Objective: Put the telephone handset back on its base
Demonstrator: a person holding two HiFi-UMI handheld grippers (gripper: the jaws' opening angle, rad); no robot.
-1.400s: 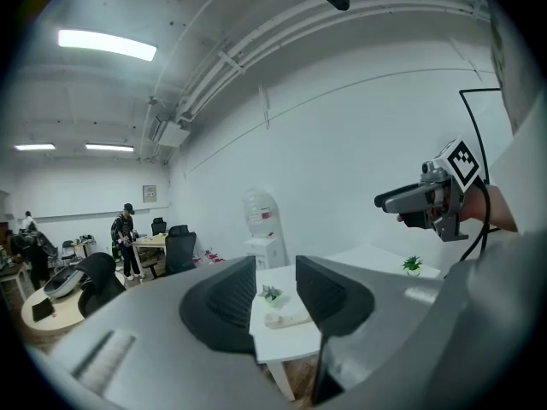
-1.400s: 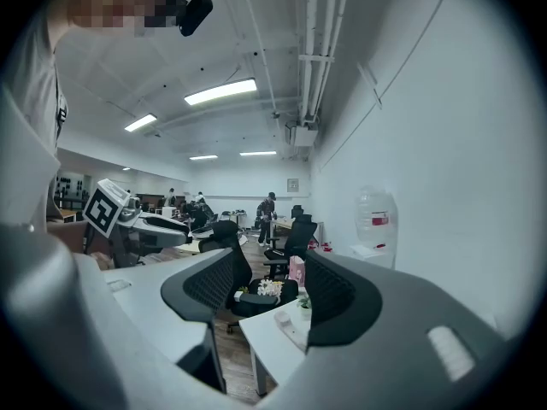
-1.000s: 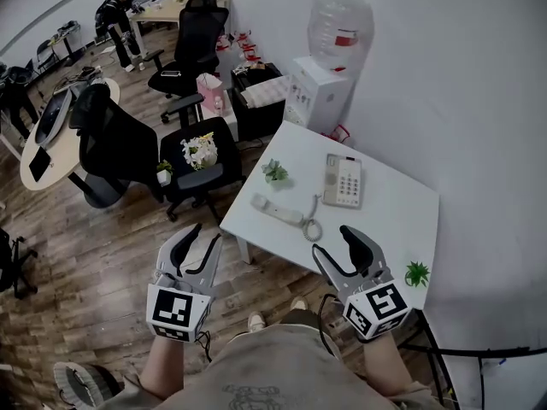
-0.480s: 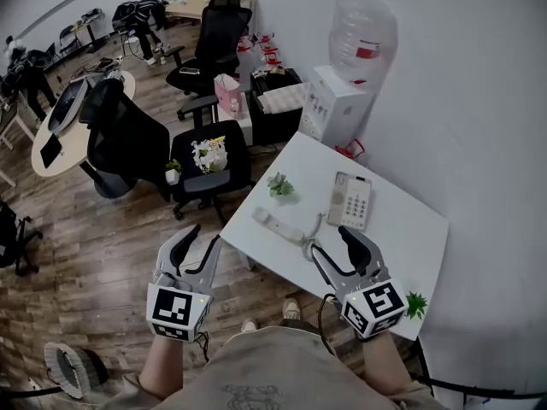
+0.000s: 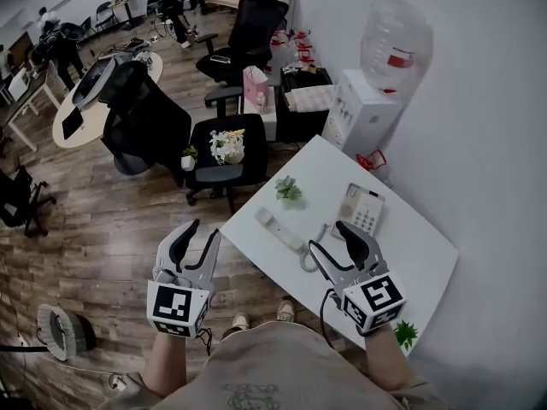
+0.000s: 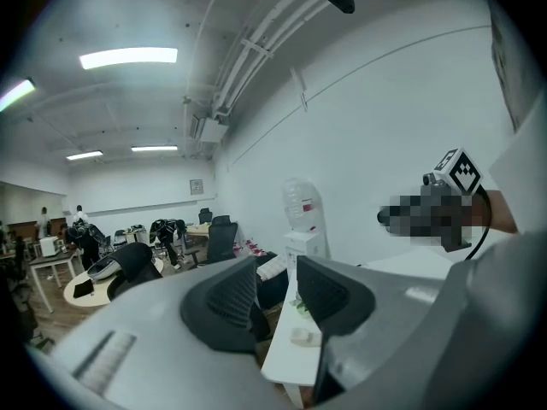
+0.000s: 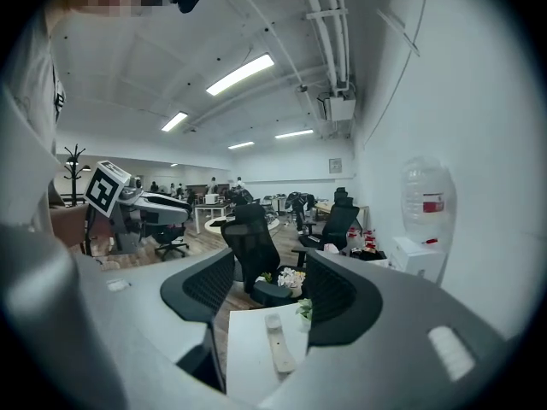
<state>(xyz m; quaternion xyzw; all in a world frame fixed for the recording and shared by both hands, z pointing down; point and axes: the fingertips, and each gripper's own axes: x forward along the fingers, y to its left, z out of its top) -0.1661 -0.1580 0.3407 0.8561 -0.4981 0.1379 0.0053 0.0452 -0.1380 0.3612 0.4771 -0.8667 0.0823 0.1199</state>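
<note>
Two grippers are held out ahead of the person, one in each hand, and both are seen with their jaws apart and nothing between the pads. The left gripper (image 5: pixel 198 233) is held over the wooden floor (image 5: pixel 111 229), off the near-left edge of the white surface (image 5: pixel 410 254) and well apart from everything on it. The right gripper (image 5: pixel 329 239) is held above the near part of the surface, with its tips close to the coiled cord (image 5: pixel 309 254) and the telephone base (image 5: pixel 362 210); no contact with either can be made out.

The handset (image 5: pixel 278 229) is off its base. It is laid flat on the surface near the left edge, to the left of the base, and is joined to it by the cord. In the right gripper view it is seen through the gap of the parted jaws, lying lengthwise on the surface ahead, untouched.

A small potted plant (image 5: pixel 289 190) is set just beyond the handset, and a second plant (image 5: pixel 405 333) is placed at the near-right corner, by the wall. A water dispenser (image 5: pixel 363 114) topped with a large bottle is stood just past the far end of the surface. A black office chair (image 5: pixel 205 165) bearing a bunch of flowers is parked beside the surface's left side.
</note>
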